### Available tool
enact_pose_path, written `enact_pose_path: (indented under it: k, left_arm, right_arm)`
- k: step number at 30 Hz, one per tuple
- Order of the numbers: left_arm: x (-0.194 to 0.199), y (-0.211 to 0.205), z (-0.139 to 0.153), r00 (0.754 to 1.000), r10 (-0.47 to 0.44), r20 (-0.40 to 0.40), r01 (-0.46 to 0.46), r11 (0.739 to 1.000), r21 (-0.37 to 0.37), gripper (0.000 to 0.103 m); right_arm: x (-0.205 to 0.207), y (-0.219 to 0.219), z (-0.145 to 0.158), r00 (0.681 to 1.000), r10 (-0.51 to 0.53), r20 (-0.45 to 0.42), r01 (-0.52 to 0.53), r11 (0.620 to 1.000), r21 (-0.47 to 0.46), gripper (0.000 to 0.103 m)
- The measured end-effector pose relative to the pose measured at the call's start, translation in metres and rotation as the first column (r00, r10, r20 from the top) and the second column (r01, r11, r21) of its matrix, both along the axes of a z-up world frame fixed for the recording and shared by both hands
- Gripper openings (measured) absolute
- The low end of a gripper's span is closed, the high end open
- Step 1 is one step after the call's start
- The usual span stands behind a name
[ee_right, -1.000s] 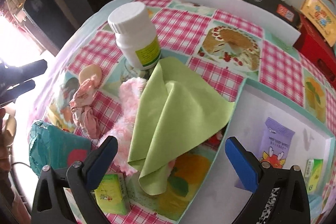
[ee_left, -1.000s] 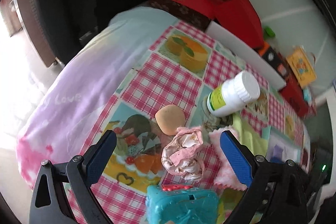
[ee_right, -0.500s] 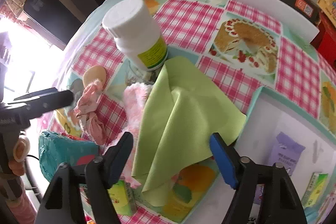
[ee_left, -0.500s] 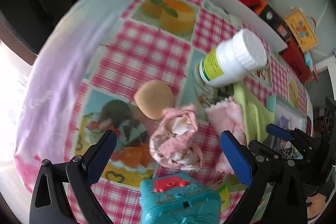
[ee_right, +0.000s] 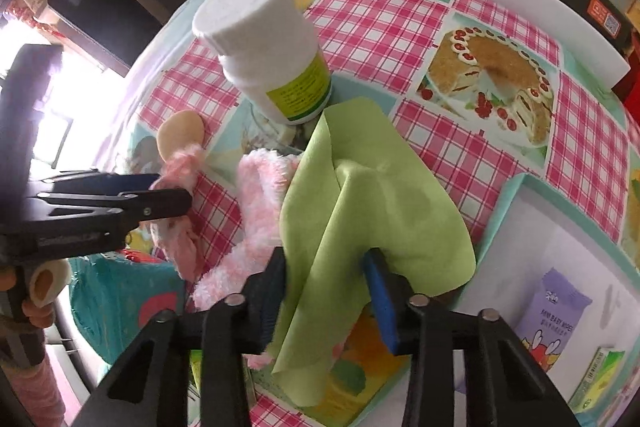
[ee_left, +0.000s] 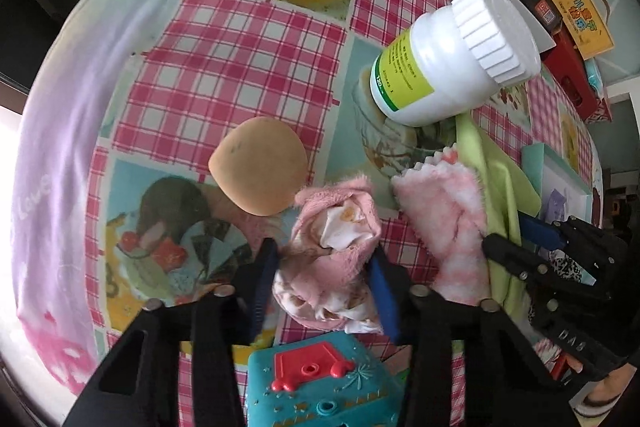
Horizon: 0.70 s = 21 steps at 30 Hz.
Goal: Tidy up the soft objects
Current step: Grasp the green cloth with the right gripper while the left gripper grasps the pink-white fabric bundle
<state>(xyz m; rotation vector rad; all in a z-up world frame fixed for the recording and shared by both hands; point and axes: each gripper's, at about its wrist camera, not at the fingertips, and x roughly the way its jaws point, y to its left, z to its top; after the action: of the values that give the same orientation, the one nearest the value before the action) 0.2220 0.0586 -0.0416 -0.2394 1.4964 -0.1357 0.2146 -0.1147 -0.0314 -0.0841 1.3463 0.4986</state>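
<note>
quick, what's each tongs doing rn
Left tongs: jaws just closed in, gripping the pink sock.
Right tongs: jaws just closed in, gripping the green cloth.

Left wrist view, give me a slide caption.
Left gripper closing on a crumpled pink cloth beside a tan sponge and white bottle.

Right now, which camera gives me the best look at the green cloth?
The right wrist view: the green cloth fills the middle, draped over the fluffy pink towel, with the right gripper closing around its lower fold. The left wrist view shows only a narrow strip of it behind the towel, beside the white bottle.
</note>
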Motion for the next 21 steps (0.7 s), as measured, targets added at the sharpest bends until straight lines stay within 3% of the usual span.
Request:
enact_pose_path:
  k: [7,21]
  left_arm:
    - [0.001,0.003,-0.008,1.0,0.017,0.005,-0.017,1.0,-0.021,0.028]
    - [-0.008,0.022,-0.002,0.997,0.061,0.042,-0.058,0.996,-0.072,0.011]
  right_arm:
    - [0.006,-0.023,0.001,0.999,-0.032,0.004,0.032,0.999,0.025,0.019]
    - [0.005,-0.063,0.028,0.997,-0.071,0.023,0.067,0.989,0.135,0.011]
